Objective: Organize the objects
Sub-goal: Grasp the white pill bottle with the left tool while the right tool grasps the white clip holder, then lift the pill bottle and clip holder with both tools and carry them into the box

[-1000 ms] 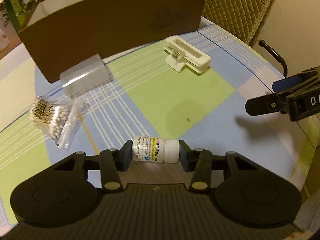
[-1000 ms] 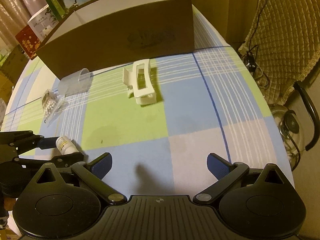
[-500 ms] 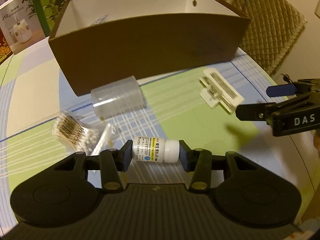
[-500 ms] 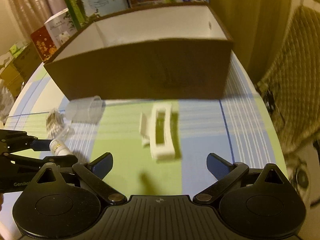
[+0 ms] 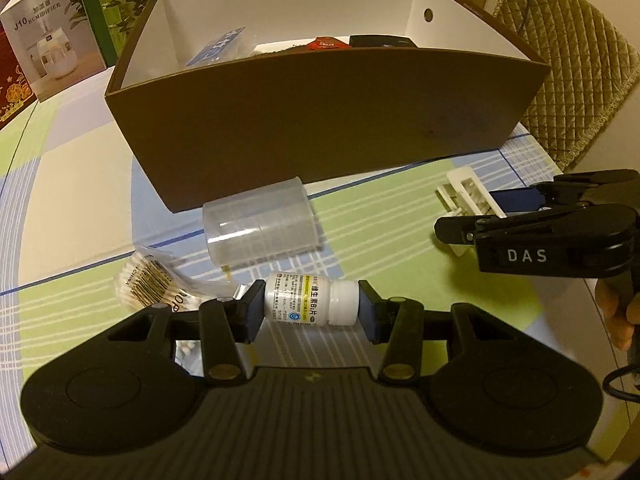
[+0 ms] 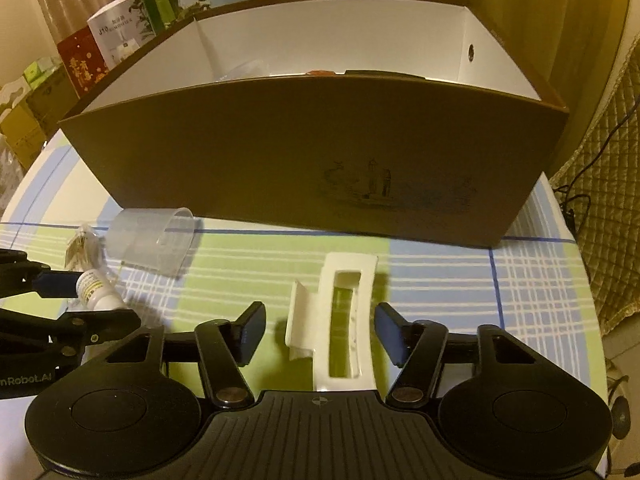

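Pill bottle (image 5: pixel 311 299), white with a printed label too small to read, lies crosswise at lower centre of the left wrist view, pinched end to end by the left gripper (image 5: pixel 311 312), whose pads press its base and cap. Whether it is lifted off the cloth cannot be told.

Just above it a clear plastic cup (image 5: pixel 260 227) lies on its side, and to the left a crinkled bag of cotton swabs (image 5: pixel 150 284) is partly hidden behind the gripper finger.

The brown cardboard box (image 5: pixel 320 116) fills the upper half; its near wall hides most of the contents, so only a blue-and-white packet, a red scrap and a dark object peek over the rim.

At lower centre of the right wrist view, the right gripper (image 6: pixel 318 334) stands open, its blue pads either side of a white plastic clip (image 6: pixel 340 320) without touching it; the clip's near end is cut off by the gripper body. At the right edge of the left wrist view, fingers of a hand (image 5: pixel 618 316) hold that gripper's handle.

The table carries a checked tablecloth (image 5: pixel 384 216) in green, blue and cream. A quilted chair back (image 5: pixel 576 60) stands at upper right, printed cartons (image 5: pixel 44 52) at upper left.
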